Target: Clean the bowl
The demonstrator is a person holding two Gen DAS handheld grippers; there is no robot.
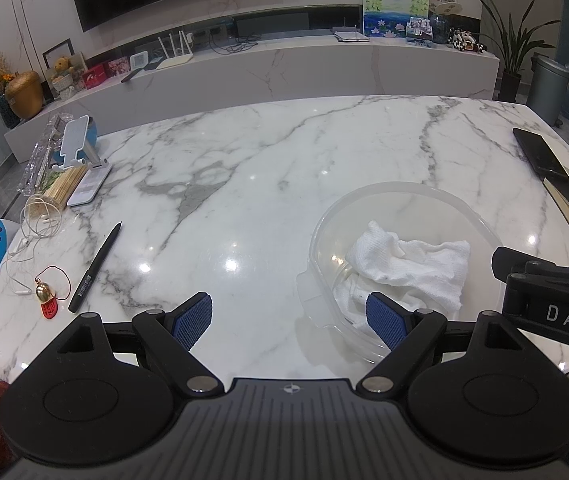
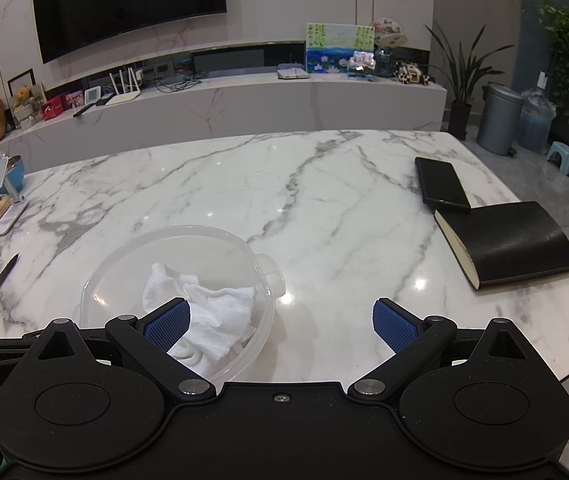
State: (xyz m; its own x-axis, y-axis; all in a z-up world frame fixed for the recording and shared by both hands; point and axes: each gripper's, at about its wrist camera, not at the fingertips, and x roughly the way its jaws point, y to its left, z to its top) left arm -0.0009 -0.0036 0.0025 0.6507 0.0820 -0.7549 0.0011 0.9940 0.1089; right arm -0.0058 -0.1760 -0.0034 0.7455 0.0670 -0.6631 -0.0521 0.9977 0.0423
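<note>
A clear plastic bowl [image 1: 384,204] [image 2: 172,240] stands on the white marble table [image 1: 244,184] [image 2: 324,200]. A crumpled white cloth [image 1: 408,264] [image 2: 212,312] lies inside it. My left gripper [image 1: 290,320] is open, empty and low over the table, with the bowl just ahead to its right; its right pad [image 1: 386,320] overlaps the bowl's near rim. My right gripper [image 2: 280,326] is open and empty too, the bowl ahead to its left, and its left pad [image 2: 166,326] overlaps the cloth in view. The right gripper's black arm [image 1: 552,300] shows at the right edge of the left wrist view.
A black pen [image 1: 94,268], earphones [image 1: 32,236], a red charm [image 1: 46,296], a phone stand [image 1: 80,148] and skewers [image 1: 64,186] lie on the table's left. A black phone [image 2: 442,184] and a black notebook [image 2: 512,244] lie on its right. Beyond the table runs a marble TV bench [image 2: 264,100].
</note>
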